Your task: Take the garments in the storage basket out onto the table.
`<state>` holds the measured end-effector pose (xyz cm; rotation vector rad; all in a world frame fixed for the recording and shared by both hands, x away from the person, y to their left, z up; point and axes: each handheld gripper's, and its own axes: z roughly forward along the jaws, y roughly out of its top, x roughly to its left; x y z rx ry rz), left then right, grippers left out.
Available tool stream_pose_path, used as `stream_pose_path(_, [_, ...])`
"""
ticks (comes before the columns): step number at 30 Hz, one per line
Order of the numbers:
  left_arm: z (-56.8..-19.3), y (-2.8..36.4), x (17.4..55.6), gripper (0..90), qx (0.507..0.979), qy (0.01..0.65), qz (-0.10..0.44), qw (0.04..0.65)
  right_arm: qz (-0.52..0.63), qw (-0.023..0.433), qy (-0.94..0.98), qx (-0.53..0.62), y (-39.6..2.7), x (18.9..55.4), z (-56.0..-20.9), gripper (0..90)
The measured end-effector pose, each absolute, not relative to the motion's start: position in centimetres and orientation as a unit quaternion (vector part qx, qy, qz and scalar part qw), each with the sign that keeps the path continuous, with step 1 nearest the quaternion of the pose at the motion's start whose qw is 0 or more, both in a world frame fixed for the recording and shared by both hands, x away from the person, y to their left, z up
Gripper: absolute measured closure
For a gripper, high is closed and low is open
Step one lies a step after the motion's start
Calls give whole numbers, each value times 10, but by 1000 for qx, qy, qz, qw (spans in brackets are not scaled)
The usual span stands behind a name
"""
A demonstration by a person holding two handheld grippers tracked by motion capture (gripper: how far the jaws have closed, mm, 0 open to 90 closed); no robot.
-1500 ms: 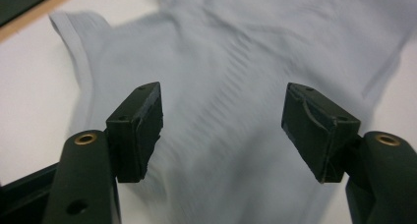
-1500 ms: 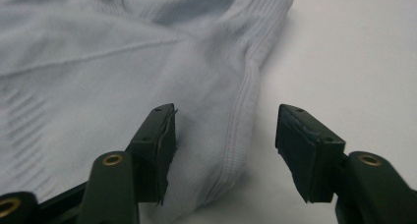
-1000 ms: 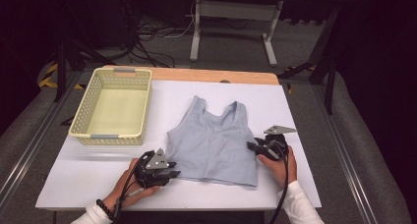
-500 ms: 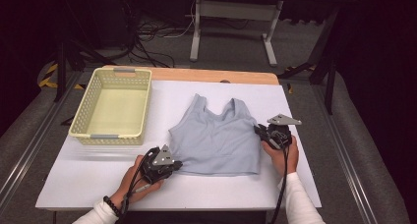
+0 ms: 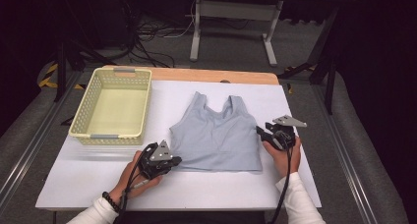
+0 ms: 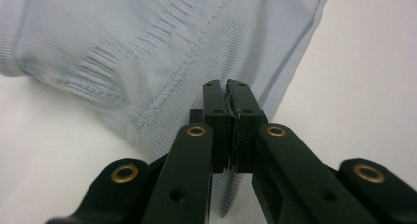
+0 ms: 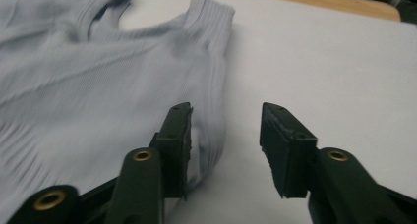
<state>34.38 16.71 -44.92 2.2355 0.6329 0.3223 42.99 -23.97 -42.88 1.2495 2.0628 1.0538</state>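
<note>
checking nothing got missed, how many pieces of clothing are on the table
1: a light blue tank top lying flat on the white table, right of the yellow basket, which looks empty.

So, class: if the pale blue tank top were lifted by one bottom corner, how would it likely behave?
The tank top would probably droop and fold, since its thin ribbed knit lies flat and limp on the table. It looks light for its size, being one thin layer. It is unlikely to slip: the left gripper has its jaws shut on the hem.
</note>
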Motion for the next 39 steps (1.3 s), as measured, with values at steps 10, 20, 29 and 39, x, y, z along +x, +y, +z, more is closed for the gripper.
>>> stream_pose_path(10, [-446, 181, 337, 882, 876, 249, 131, 392, 375, 207, 787, 443, -232, 383, -446, 474])
stream_pose_path(20, [-454, 174, 332, 882, 890, 232, 125, 373, 361, 167, 810, 431, -226, 367, -456, 630])
stream_pose_path(29, [-452, 174, 329, 882, 886, 229, 115, 387, 357, 188, 811, 424, -231, 351, -444, 844])
stream_pose_path(39, [-454, 166, 325, 882, 893, 214, 122, 375, 368, 214, 802, 419, -237, 339, -435, 807])
